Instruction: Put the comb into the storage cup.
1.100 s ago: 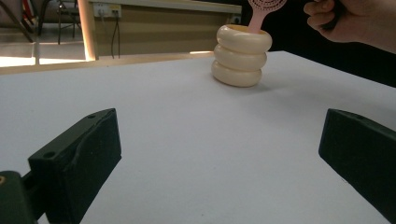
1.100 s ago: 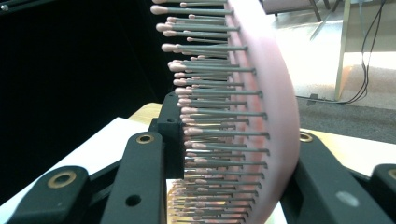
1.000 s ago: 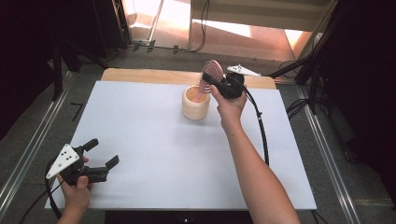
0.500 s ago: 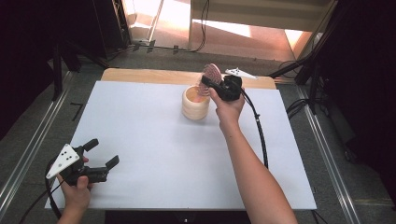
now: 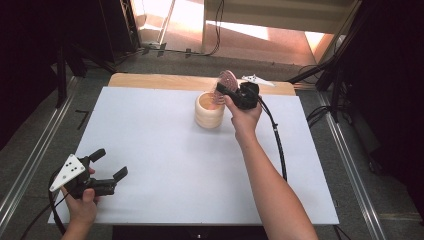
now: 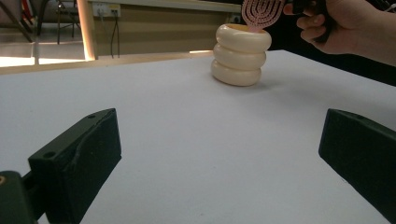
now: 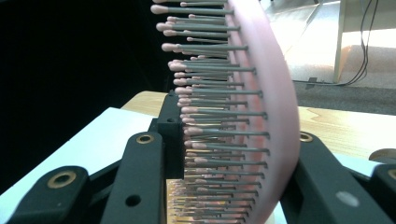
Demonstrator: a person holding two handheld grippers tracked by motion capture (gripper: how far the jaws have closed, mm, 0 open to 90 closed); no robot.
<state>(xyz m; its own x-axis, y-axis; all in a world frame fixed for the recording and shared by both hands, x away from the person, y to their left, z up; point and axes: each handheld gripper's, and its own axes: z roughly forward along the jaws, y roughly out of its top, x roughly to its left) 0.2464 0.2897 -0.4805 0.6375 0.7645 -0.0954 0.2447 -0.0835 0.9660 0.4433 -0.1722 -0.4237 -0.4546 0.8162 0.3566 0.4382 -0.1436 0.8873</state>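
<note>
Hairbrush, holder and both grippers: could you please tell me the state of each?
Pink plastic hairbrush with pin bristles: gripped, tilted, lower end inside the holder's mouth.
Cream ribbed three-ring holder: upright on the white table.
Right gripper: shut on the hairbrush.
Left gripper: open, holding nothing, low over the table.

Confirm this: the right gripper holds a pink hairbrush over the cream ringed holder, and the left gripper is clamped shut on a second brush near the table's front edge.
Not quite. The left gripper holds nothing: its own view shows its jaws wide apart with only bare white table between them. The rest stands: the right gripper holds the pink hairbrush over the cream ringed holder, as the high view shows.
</note>
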